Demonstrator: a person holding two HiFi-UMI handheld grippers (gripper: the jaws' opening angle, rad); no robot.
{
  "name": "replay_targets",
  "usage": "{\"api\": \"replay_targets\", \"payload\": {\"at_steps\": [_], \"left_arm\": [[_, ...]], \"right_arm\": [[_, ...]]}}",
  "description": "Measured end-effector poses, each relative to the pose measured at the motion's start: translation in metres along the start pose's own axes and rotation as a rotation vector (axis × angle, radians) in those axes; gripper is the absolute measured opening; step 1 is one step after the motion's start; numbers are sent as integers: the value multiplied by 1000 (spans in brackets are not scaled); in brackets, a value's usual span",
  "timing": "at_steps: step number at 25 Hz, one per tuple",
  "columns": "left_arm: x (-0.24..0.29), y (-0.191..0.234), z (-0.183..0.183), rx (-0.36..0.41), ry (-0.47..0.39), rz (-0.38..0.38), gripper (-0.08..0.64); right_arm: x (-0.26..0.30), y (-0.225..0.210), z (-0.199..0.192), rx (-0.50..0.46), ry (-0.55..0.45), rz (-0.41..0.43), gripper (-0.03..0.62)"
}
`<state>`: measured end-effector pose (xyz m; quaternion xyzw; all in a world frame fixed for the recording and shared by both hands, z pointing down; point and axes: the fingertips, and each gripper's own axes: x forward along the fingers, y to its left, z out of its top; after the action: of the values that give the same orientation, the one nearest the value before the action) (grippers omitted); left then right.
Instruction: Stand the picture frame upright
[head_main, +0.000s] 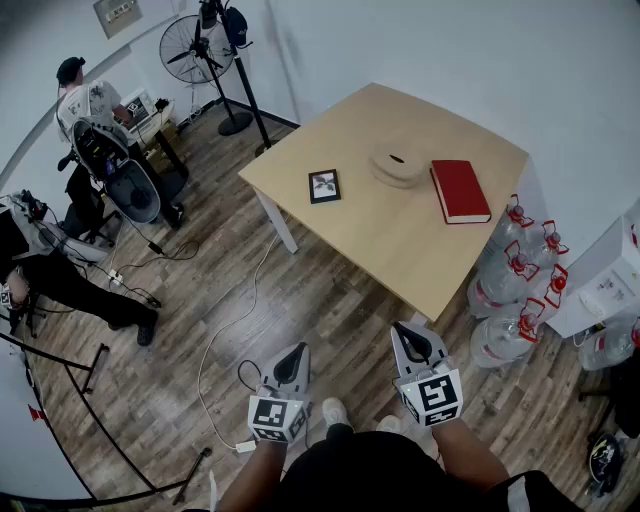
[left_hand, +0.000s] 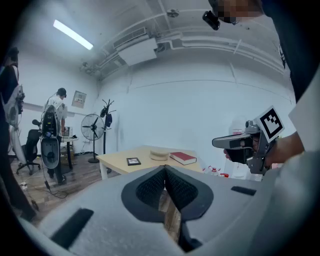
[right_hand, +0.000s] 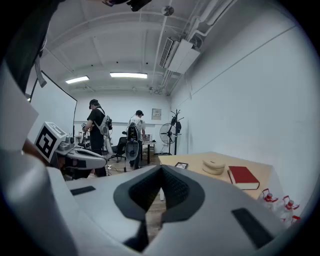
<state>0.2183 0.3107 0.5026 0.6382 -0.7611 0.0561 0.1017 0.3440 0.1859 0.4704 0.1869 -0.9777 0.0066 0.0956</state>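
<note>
A small black picture frame (head_main: 324, 186) lies flat on the light wooden table (head_main: 380, 235), near its left corner. It also shows in the left gripper view as the picture frame (left_hand: 133, 161) and in the right gripper view as the picture frame (right_hand: 181, 165). Both grippers are held low in front of the person, well short of the table and over the wood floor. My left gripper (head_main: 291, 362) is shut with nothing in it, jaw tips meeting (left_hand: 164, 169). My right gripper (head_main: 413, 341) is shut and empty as well (right_hand: 160, 171).
A round beige pad (head_main: 398, 165) and a red book (head_main: 459, 190) lie on the table beyond the frame. Several water jugs (head_main: 512, 290) stand right of the table. A standing fan (head_main: 198, 50), a cable (head_main: 225, 320) on the floor and two people (head_main: 85, 110) are at the left.
</note>
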Motion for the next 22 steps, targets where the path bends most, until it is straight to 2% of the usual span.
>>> {"api": "replay_targets", "payload": {"at_steps": [7,11,18,22], "left_arm": [[-22,-14,-8,-19,2,8,-5],[-31,-4,-13,-24,13,21,-5],[-33,10,-8,-14,18,4,-5],[-36,29,-7,-3,19,-2,-5]], "right_arm": [[-19,11,-1,-13,-8,23,9],[-22,14,-1,-4,-11,21,9],[-6,13,7,66,-17,-24,9],[11,24,18,58,-21,-16,9]]}}
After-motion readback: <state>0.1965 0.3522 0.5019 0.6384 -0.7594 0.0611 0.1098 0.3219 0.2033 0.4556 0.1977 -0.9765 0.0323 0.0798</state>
